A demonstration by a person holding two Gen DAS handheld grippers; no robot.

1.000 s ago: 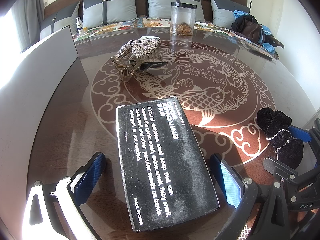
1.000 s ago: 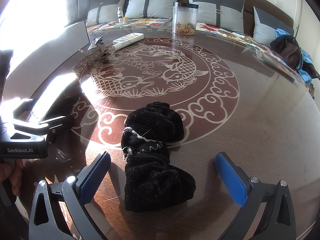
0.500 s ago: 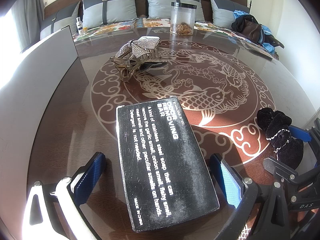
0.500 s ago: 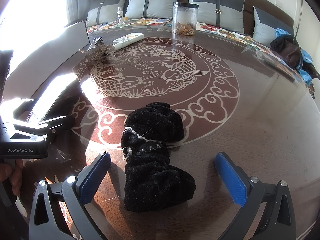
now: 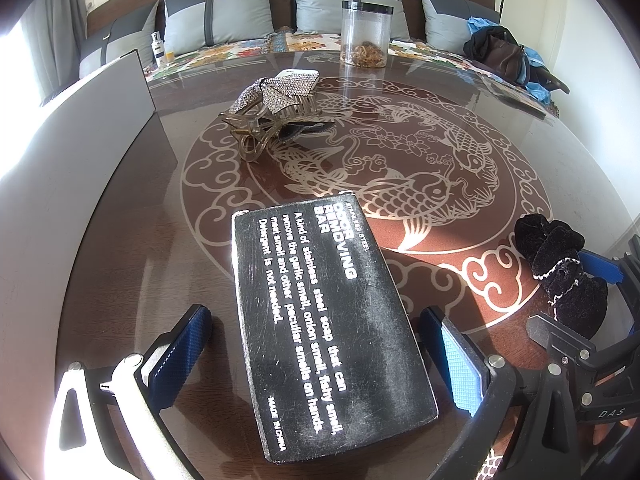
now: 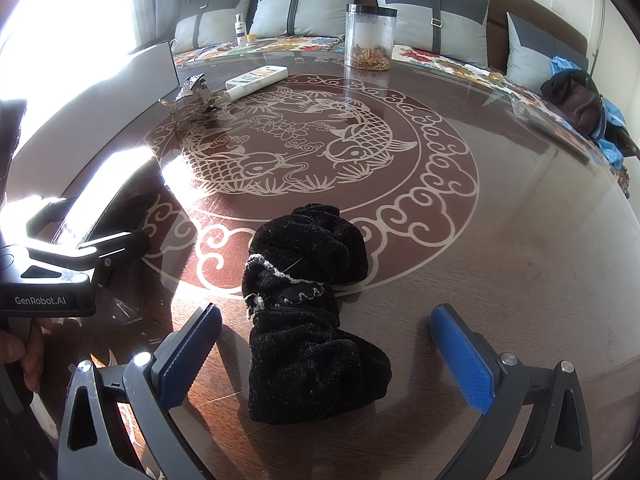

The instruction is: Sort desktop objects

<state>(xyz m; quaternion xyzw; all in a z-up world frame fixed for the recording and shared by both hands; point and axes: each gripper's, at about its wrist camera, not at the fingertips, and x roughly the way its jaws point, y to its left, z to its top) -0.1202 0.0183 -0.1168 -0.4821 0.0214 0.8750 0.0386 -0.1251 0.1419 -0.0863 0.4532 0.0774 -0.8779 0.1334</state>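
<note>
A black box printed "odor removing bar" point(image 5: 328, 320) lies flat on the table between the open fingers of my left gripper point(image 5: 316, 360); neither pad touches it. A black velvet scrunchie point(image 6: 308, 312) lies between the open fingers of my right gripper point(image 6: 324, 352), untouched; it also shows at the right of the left wrist view point(image 5: 560, 268). Farther back lie a rhinestone hair clip on a brown claw clip point(image 5: 276, 112) and a white tube point(image 6: 256, 80).
The round glass-topped table point(image 6: 500, 220) carries a fish pattern. A grey board point(image 5: 80, 148) stands along its left side. A clear jar point(image 5: 366, 34) stands at the far edge. Behind are a cushioned bench, a small bottle point(image 5: 158, 48) and a dark bag point(image 5: 504, 56).
</note>
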